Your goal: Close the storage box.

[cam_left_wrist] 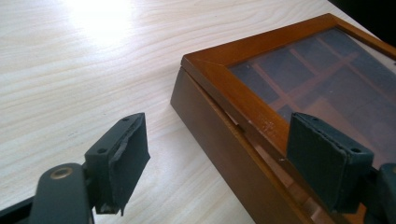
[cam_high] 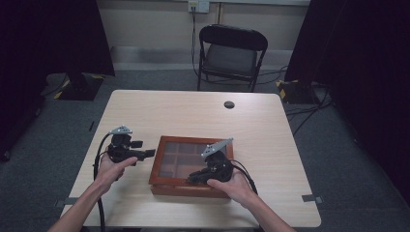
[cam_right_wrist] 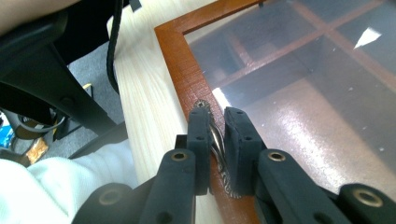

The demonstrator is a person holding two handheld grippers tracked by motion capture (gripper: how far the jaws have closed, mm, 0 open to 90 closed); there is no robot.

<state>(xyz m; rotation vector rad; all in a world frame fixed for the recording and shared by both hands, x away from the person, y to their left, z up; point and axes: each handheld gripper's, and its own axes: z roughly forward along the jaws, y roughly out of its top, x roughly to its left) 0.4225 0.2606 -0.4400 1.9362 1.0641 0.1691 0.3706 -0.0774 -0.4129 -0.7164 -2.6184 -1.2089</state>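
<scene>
Pale wooden desk [cam_high: 193, 108] carries a glass-lidded wooden box [cam_high: 167, 171]. Right hand-held gripper [cam_right_wrist: 217, 135] is clenched on the lid's metal handle [cam_right_wrist: 215, 140]; left hand-held gripper [cam_left_wrist: 219, 154] stands released, straddling the box corner. Advice: lift the lid slowly, steadying the base.

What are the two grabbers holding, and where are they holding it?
The right gripper pinches the small metal handle on the front edge of the wooden box's glass lid. The left gripper holds nothing; its jaws are open.
</scene>
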